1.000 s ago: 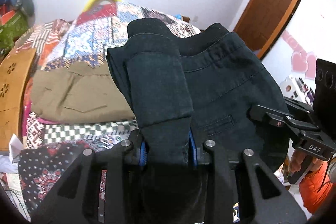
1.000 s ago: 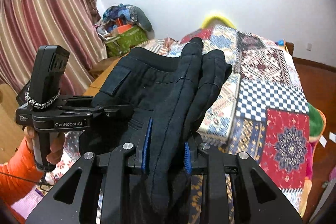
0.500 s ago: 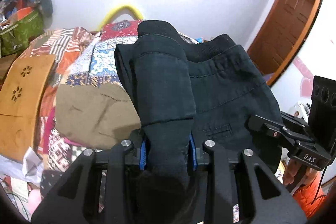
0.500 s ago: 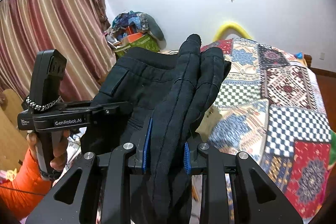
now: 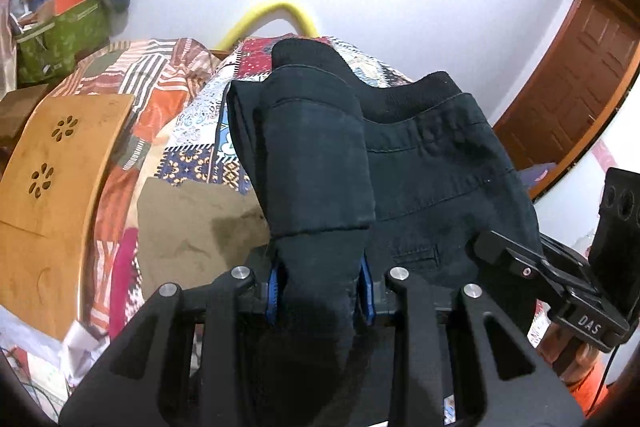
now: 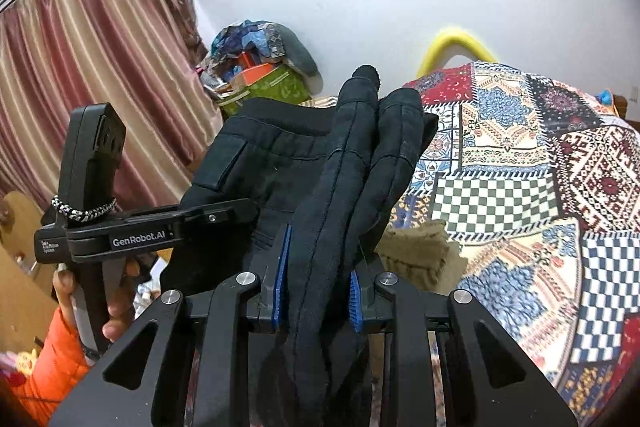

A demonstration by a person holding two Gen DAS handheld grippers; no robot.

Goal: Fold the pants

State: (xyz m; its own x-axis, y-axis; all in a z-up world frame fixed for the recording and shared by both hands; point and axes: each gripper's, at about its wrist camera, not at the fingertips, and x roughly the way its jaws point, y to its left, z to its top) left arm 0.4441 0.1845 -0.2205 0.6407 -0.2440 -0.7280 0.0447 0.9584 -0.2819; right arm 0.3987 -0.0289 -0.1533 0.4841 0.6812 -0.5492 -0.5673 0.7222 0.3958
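Observation:
A pair of black pants [image 5: 440,167] hangs in the air between both grippers, waistband up, above the bed. My left gripper [image 5: 320,287] is shut on a bunched fold at one side of the waist. My right gripper [image 6: 318,281] is shut on the other bunched side of the pants [image 6: 352,163]. Each gripper shows in the other's view: the right one [image 5: 516,263] at the pants' right edge, the left one [image 6: 216,217] at their left edge. The legs below are hidden.
A bed with a patchwork quilt [image 6: 520,155] lies below and ahead. Folded khaki pants [image 5: 192,227] rest on it. A wooden lap table [image 5: 52,167] stands at the left. A green bag of clothes [image 5: 60,39], curtains [image 6: 88,87] and a brown door [image 5: 572,99] surround the bed.
Both grippers have lifted and tilted upward with the black pants; more wall and the wall screen show now. The grips have not changed.

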